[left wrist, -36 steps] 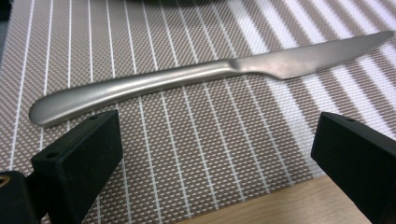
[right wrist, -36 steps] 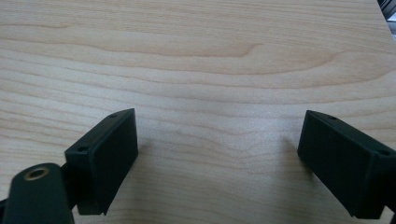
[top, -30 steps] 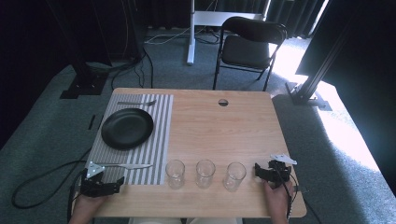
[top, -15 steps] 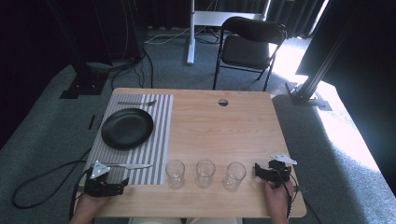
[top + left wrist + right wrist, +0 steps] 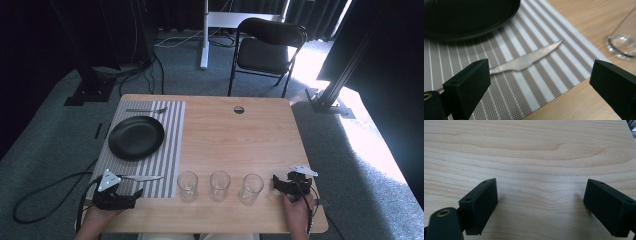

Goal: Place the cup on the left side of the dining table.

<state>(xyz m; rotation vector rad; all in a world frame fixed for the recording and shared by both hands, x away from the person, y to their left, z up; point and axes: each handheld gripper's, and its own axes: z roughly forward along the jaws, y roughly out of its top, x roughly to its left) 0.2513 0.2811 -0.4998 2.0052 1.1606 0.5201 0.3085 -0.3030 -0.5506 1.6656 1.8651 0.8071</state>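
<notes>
A silver knife (image 5: 142, 177) (image 5: 524, 61) lies on the front edge of a grey striped placemat (image 5: 172, 150) (image 5: 544, 82), below a black plate (image 5: 136, 137) (image 5: 461, 17). My left gripper (image 5: 136, 194) (image 5: 540, 68) hovers at the table's front left, just in front of the knife. Its jaws are open, pointing right, with nothing between them. Three empty glasses (image 5: 187, 186) (image 5: 219, 185) (image 5: 251, 188) stand in a row near the front edge. My right gripper (image 5: 275, 181) (image 5: 540, 187) rests to the right of them, open over bare wood.
A fork (image 5: 147, 110) lies along the placemat's far edge. The wooden table (image 5: 240, 140) has a cable hole (image 5: 239, 109) near its far side. In the left gripper view the nearest glass (image 5: 622, 42) is at the right. A black chair (image 5: 265, 50) stands beyond the table.
My left gripper has lifted a little and shifted right, closer to the knife's handle end. The right gripper and the objects on the table have not moved.
</notes>
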